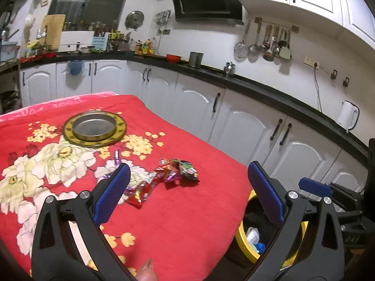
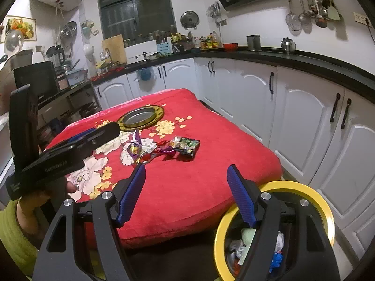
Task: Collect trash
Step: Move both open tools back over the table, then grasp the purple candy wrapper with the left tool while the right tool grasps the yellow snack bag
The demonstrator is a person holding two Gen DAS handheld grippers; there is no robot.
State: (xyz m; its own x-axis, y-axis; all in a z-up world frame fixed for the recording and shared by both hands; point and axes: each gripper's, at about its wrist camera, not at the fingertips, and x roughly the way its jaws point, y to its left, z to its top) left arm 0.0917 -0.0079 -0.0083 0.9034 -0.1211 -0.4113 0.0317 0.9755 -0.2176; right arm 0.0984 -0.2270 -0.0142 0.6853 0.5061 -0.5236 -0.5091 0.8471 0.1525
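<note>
tray: round metal tray (image 1: 95,127) with gold rim is laid on red flowered cloth (image 1: 187,210), at 11 o'clock | kettle: white kettle (image 1: 349,116) is placed on black counter (image 1: 257,86), at 3 o'clock

Blurred white lettering on the left tool's (image 2: 92,138) black body, not clearly legible.

Even, bright indoor light, dark night window (image 2: 136,7), strong fisheye bending, black vignetted corners.
</note>
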